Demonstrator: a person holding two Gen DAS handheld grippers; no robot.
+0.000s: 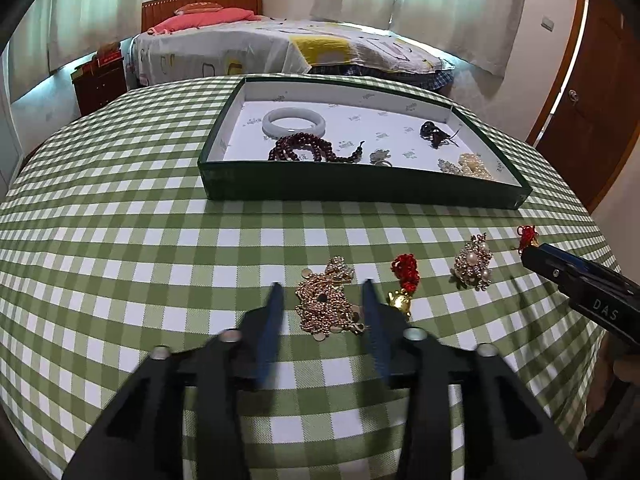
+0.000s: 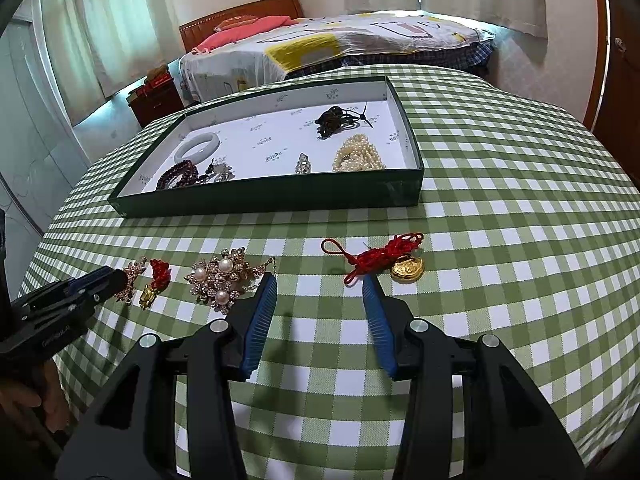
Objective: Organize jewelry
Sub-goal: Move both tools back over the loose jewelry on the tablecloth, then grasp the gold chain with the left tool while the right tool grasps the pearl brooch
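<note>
My left gripper [image 1: 321, 285] stands open low over the checked tablecloth, its blue fingers on either side of a heap of gold chain [image 1: 328, 308] without pressing on it. To its right lie a red-knot gold charm [image 1: 405, 280] and a pearl brooch [image 1: 474, 262]. My right gripper [image 2: 319, 277] is open with nothing between its fingers. A red cord with a gold lock pendant [image 2: 406, 268] lies just beyond its right fingertip, and the pearl brooch [image 2: 222, 278] sits by its left finger. The dark green tray [image 1: 360, 190] holds a white bangle [image 1: 294, 120], dark red beads [image 1: 312, 150] and pearls [image 1: 474, 164].
The round table drops away at its edges on the left and right. Beyond it stand a bed [image 1: 280, 44], a dark nightstand [image 1: 100, 80] and a wooden door [image 1: 592, 100]. The tray [image 2: 280, 196] also holds a dark corded piece [image 2: 336, 120] and a small silver piece [image 2: 303, 163].
</note>
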